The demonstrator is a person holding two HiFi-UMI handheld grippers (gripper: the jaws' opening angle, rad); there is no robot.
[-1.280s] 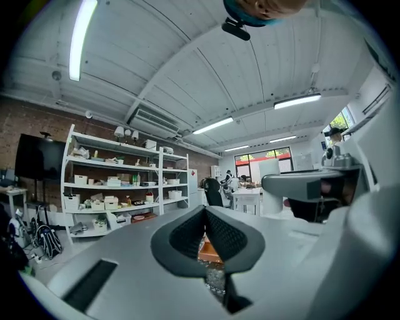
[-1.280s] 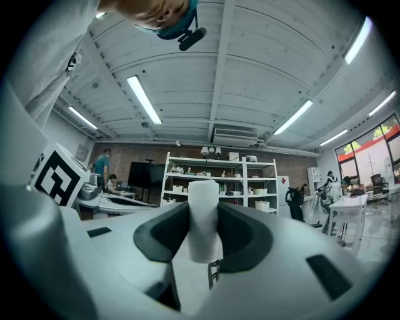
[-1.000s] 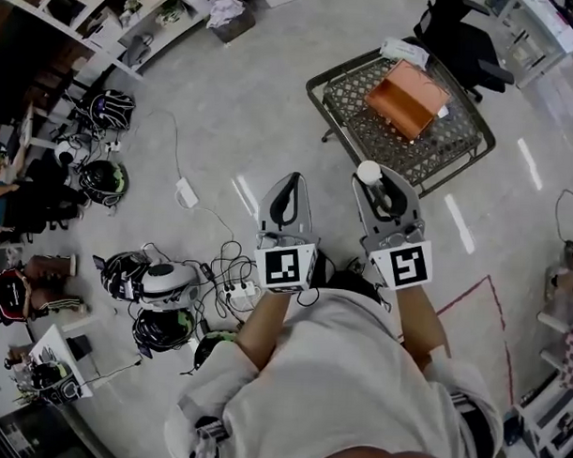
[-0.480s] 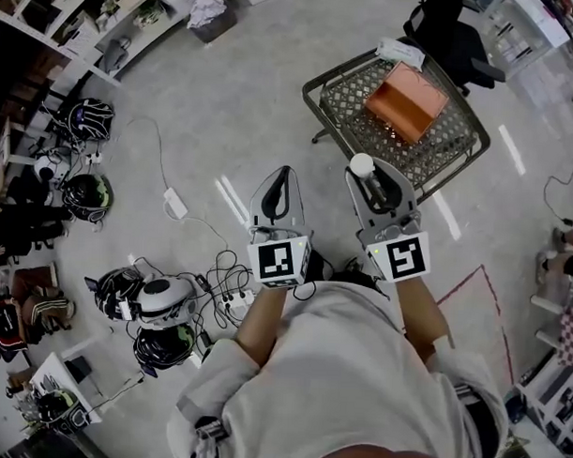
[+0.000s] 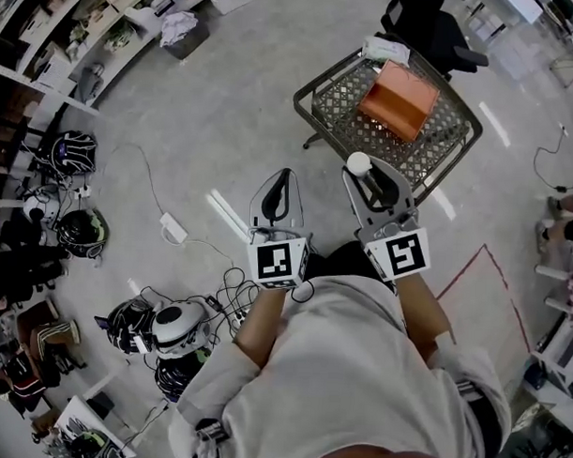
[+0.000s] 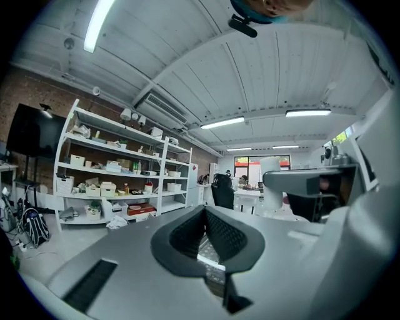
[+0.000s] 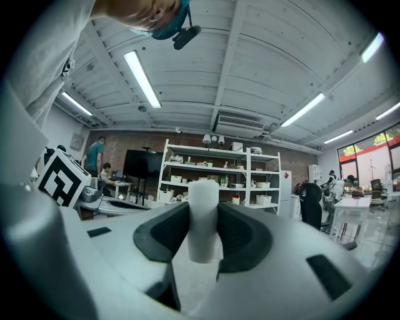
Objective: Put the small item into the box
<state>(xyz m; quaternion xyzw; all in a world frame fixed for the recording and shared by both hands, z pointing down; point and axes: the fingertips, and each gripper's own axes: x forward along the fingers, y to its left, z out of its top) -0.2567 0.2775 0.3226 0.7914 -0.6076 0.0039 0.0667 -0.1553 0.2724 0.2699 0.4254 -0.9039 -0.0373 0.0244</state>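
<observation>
My right gripper [image 5: 365, 172] is shut on a small white cylinder [image 5: 358, 163], which stands upright between the pads [image 7: 203, 219]. It hangs above the floor, just short of the near edge of a wire-mesh table [image 5: 338, 103]. An orange box [image 5: 397, 99] lies on that table, farther off and a little to the right. My left gripper [image 5: 280, 179] hovers to the left at the same height, jaws closed on nothing [image 6: 205, 215]. From the left gripper view the white cylinder [image 6: 270, 164] shows at the right.
A black office chair [image 5: 427, 31] stands behind the table. Helmets [image 5: 175, 325], cables and a power strip [image 5: 172, 231] lie on the floor to the left. Shelves [image 5: 106, 29] line the far left wall. A red tape line [image 5: 496, 278] runs on the floor at the right.
The mesh table and box have come closer to both grippers as the person steps forward. The right gripper keeps its hold on the cylinder.
</observation>
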